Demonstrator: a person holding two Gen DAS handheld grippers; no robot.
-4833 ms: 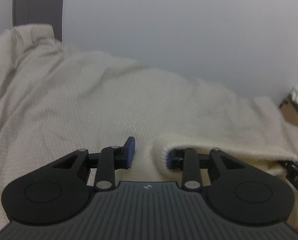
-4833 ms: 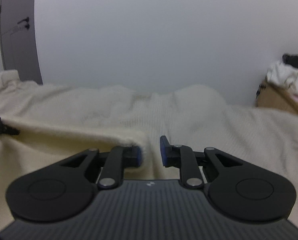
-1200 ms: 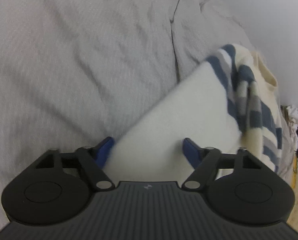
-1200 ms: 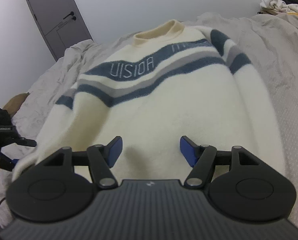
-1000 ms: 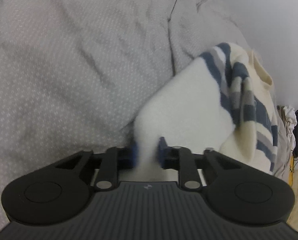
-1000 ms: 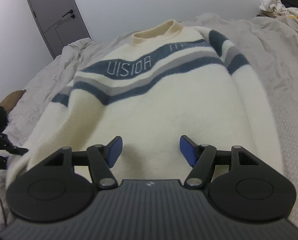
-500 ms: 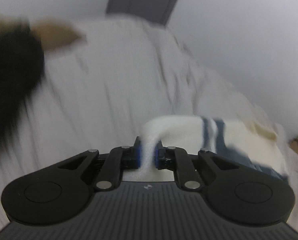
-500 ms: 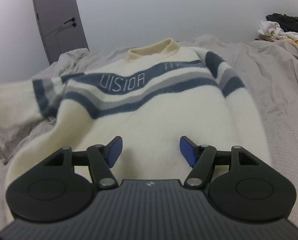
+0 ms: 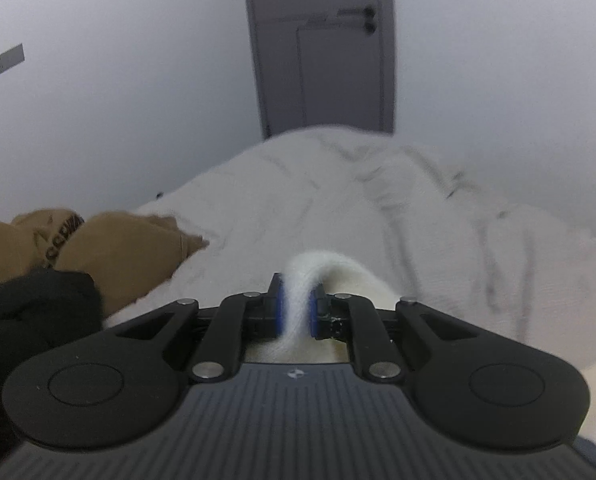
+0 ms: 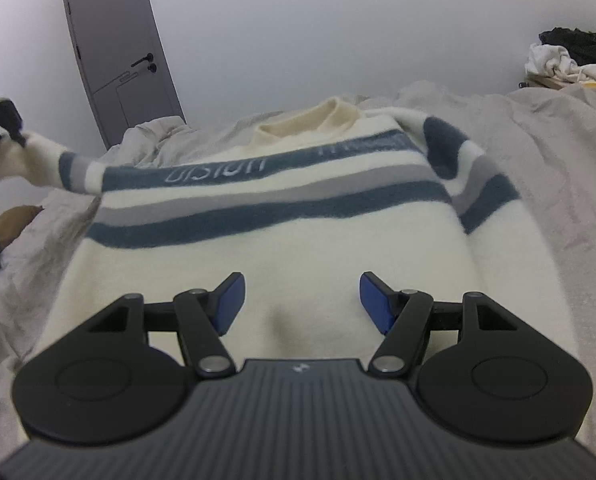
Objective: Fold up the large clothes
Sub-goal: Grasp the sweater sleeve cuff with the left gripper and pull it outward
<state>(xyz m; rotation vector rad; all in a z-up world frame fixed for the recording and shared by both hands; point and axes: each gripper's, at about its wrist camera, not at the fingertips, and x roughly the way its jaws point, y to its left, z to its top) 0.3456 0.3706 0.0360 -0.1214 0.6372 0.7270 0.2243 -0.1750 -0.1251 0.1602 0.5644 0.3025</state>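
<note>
Cream sweater (image 10: 281, 240) with blue and grey stripes lies face-up, spread on the grey bed sheet (image 10: 558, 168), collar at the far end near the door (image 10: 117, 52). Left gripper (image 9: 295, 308) is clamped on the cuff of the left sleeve (image 10: 69, 164); its jaws have just been closing, with white knit pinched between the blue pads (image 9: 278, 312). In the right wrist view that sleeve is lifted off the bed, stretched out to the far left. Right gripper (image 10: 300, 302) hovers over the near hem, jaws wide apart, holding nothing. Likely step: fold the left sleeve across the chest. To do it well, keep the pinch firm on the cuff, carry it in an arc over the body so the sleeve lands flat across the stripes, no twist. The right gripper could pin the torso so it doesn't drag. Risk: the fuzzy knit slipping out, or the shoulder bunching up.
</note>
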